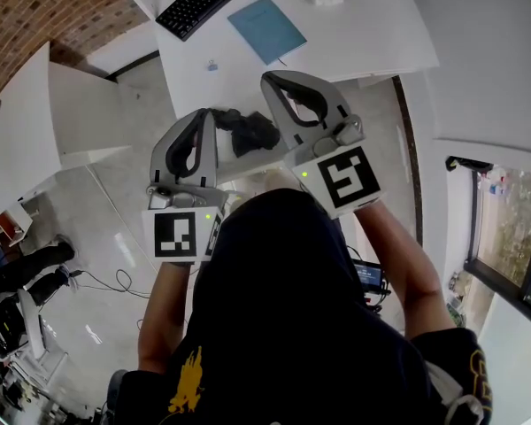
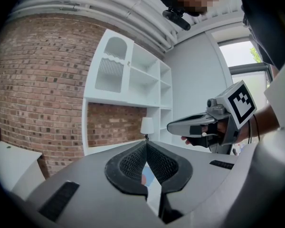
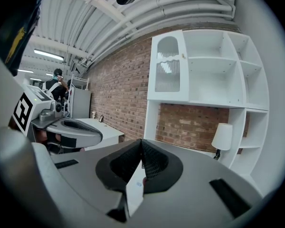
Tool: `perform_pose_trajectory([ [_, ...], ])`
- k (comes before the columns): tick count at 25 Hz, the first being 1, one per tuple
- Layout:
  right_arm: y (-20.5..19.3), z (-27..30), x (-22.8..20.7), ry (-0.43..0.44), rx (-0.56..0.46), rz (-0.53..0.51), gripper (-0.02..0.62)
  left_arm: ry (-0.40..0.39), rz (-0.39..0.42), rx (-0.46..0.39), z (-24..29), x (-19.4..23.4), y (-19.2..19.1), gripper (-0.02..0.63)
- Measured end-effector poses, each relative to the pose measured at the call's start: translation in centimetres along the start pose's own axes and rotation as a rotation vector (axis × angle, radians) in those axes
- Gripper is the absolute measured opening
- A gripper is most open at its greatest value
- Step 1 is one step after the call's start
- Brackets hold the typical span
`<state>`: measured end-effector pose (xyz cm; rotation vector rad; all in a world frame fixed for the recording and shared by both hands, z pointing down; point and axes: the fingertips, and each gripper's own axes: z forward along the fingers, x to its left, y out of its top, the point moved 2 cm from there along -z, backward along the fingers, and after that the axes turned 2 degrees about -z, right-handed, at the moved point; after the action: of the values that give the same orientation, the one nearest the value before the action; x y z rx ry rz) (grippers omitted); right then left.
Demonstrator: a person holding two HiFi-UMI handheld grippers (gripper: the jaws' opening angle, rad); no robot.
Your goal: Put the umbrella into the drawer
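While head view shows keyboard point(image 1: 208, 3), only gripper views show lamp point(image 2: 146, 126).

I see a white desk point(image 1: 372, 34) bearing a black keyboard point(image 1: 211, 0) and a blue notebook point(image 1: 266, 28). Ahead are a brick wall point(image 2: 38, 94) and white shelves point(image 3: 213, 70) with a lamp point(image 3: 223, 137).

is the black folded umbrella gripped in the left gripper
No, the left gripper is shut on nothing; the black folded umbrella lies on the white desk.

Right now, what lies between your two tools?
Head view: a black bundle, likely the umbrella, lies between the left tool and the right tool.
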<state>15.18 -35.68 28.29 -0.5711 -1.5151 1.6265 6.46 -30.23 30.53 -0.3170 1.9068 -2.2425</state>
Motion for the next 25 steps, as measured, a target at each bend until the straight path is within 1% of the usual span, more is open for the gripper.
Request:
perform_pose_trajectory([
  [7,0.3,0.3,-0.3,0.006,-0.006,-0.007,0.000,0.004,0.024,0.009,-0.2,0.2,-0.3,0.018],
  [11,-0.1,0.2,-0.1,0.023,0.010,-0.021,0.001,0.003,0.019,0.013,-0.2,0.0,-0.4,0.018],
  [15,-0.2,0.1,0.0,0.031,0.019,-0.033,0.002,-0.003,0.032,0.017,-0.2,-0.1,-0.5,0.018],
  [21,-0.3,0.3,-0.2,0.042,0.018,-0.055,0.002,0.000,0.011,0.003,0.4,-0.2,-0.4,0.018],
  [25,-0.8,0.0,0.3,0.058,0.021,-0.071,0.002,-0.006,0.020,0.012,0.5,-0.1,-1.1,0.018],
])
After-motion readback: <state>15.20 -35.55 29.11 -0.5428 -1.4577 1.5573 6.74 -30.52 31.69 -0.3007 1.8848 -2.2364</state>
